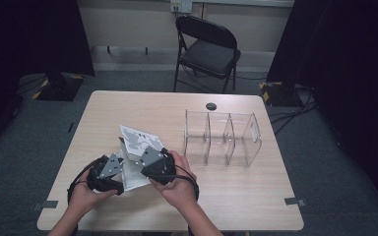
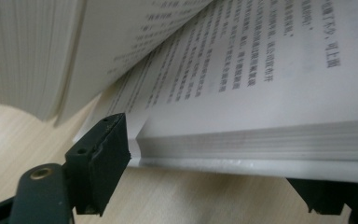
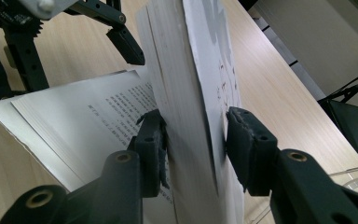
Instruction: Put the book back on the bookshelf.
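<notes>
A thick white paperback book (image 1: 139, 138) stands open on the table's near left part. My right gripper (image 3: 193, 140) is shut on the raised cover and a wad of pages (image 3: 182, 84), holding them upright. My left gripper (image 2: 214, 179) is shut on the lower stack of printed pages (image 2: 270, 88): one pad (image 2: 105, 156) sits against the page edge, and the other jaw lies under the back cover. In the high view the left gripper (image 1: 122, 169) and right gripper (image 1: 139, 153) meet at the book, a hand behind each. In the right gripper view the left gripper's fingers (image 3: 126, 46) touch the book near the spine.
A clear plastic organiser (image 1: 221, 137) with three upright slots stands right of the book. A small black round disc (image 1: 211, 106) lies behind it. The wooden table (image 1: 128, 105) has bare room at the back left. A black folding chair (image 1: 209, 49) stands beyond the far edge.
</notes>
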{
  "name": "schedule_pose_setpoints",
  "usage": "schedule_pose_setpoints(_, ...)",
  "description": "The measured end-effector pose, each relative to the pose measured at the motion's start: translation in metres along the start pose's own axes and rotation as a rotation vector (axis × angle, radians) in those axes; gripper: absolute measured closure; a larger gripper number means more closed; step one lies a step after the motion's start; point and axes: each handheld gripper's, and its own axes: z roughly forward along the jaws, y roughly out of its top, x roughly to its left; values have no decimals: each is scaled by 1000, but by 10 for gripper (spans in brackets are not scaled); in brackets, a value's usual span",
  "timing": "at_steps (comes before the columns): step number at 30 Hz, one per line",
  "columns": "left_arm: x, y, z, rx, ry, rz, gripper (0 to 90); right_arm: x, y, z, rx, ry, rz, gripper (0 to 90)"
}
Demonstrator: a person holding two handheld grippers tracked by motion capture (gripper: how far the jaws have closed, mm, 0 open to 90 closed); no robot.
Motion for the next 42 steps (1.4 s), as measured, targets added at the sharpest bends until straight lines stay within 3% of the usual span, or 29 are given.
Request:
schedule_pose_setpoints(10, -7, 8, 7, 22, -41, 62, 177, -6, 4, -2, 18, 13, -25, 577)
schedule_pose_setpoints(14, -10, 10, 2, 9, -14, 127, 291, -5, 4, -2, 21, 19, -29, 572)
schedule_pose_setpoints(15, -10, 11, -1, 11, 2, 140, 383, -4, 5, -1, 19, 20, -33, 568)
schedule_pose_setpoints(16, -10, 13, -3, -3, 15, 148, 383, -4, 5, -1, 19, 20, -33, 568)
schedule_pose_setpoints(17, -9, 13, -4, -13, 18, 147, 452, -3, 5, 0, 19, 19, -37, 564)
schedule_pose_setpoints(22, -2, 16, -10, -23, -4, 128, 514, -3, 6, 0, -2, 52, -44, 495)
schedule_pose_setpoints(23, -3, 17, -10, -22, -6, 130, 529, -5, 6, 0, 0, 87, -30, 437)
schedule_pose_setpoints(27, -3, 21, -10, -5, -8, 139, 532, -7, 3, -6, 0, 101, -7, 396)
schedule_pose_setpoints(29, 0, 22, -12, 0, -17, 132, 539, -11, -3, -16, -23, 106, 20, 320)
schedule_pose_setpoints(36, 3, 25, -17, 7, -26, 119, 556, -20, -33, -38, -80, 78, 83, 251)
schedule_pose_setpoints(42, 5, 30, -21, 28, -34, 125, 569, -19, -70, -42, -29, 67, 116, 230)
